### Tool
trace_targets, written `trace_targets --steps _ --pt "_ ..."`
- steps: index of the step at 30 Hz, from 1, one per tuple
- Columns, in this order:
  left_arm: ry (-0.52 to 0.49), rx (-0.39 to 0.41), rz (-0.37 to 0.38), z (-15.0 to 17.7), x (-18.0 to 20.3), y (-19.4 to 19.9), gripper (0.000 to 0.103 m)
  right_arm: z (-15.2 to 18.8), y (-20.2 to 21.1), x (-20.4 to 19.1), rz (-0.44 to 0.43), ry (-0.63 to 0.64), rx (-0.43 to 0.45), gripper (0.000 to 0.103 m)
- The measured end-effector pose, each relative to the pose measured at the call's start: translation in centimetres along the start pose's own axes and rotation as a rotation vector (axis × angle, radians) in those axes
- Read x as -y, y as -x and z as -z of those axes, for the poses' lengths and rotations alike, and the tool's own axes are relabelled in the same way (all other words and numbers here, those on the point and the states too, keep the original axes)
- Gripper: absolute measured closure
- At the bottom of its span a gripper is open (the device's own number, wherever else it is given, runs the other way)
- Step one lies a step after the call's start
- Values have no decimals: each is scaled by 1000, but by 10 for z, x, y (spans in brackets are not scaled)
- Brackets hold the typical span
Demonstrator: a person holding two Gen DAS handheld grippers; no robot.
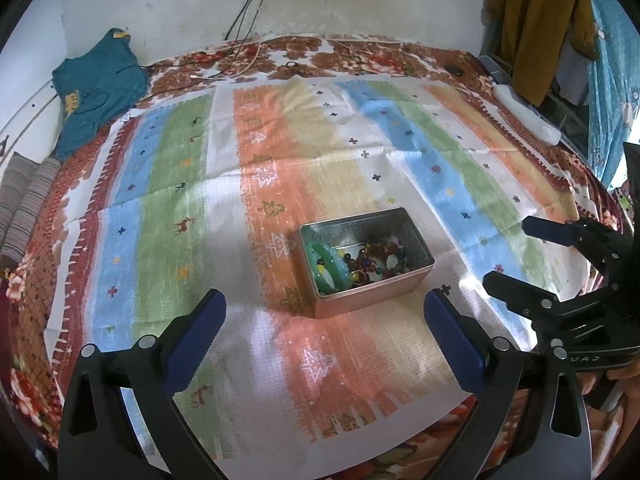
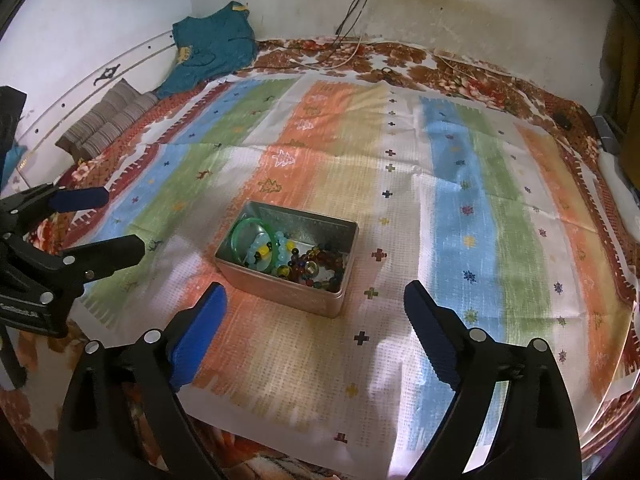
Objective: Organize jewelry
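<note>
In the left wrist view, a metal tin (image 1: 367, 262) is seen standing on a striped cloth (image 1: 256, 184) spread over a bed (image 1: 36, 288), presumably laid there so that small pieces show up and do not roll away. The jewelry (image 1: 360, 262) lies heaped inside the tin: green bangles (image 1: 330, 268) lean at its left end and loose beads (image 1: 380, 258) are piled toward the right. The left gripper (image 1: 325, 314) is held above the cloth on the near side of the tin, its jaws spread wide and nothing gripped. The right gripper (image 1: 505, 251) is seen at the right edge, likewise parted and empty. In the right wrist view, the tin (image 2: 288, 258) sits just beyond the right gripper (image 2: 315, 305), whose jaws are set wide with nothing between them; the left gripper (image 2: 120, 222) appears at the left edge, also spread and empty. No jewelry is seen on the cloth itself. Such a scene fits either pieces waiting to be sorted out of the tin or pieces already gathered into it; which is meant cannot be settled.
</note>
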State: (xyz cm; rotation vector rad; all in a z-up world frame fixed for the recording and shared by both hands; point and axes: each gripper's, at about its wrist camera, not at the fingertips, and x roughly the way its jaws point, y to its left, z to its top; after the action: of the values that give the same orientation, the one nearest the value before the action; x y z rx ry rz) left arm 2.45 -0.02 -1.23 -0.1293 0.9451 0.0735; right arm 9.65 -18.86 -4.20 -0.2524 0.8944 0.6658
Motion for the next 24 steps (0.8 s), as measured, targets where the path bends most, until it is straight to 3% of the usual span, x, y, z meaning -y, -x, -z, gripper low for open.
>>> trace_targets --steps 24 --pt "9 63 -22 4 -3 10 6 1 5 1 3 -4 11 9"
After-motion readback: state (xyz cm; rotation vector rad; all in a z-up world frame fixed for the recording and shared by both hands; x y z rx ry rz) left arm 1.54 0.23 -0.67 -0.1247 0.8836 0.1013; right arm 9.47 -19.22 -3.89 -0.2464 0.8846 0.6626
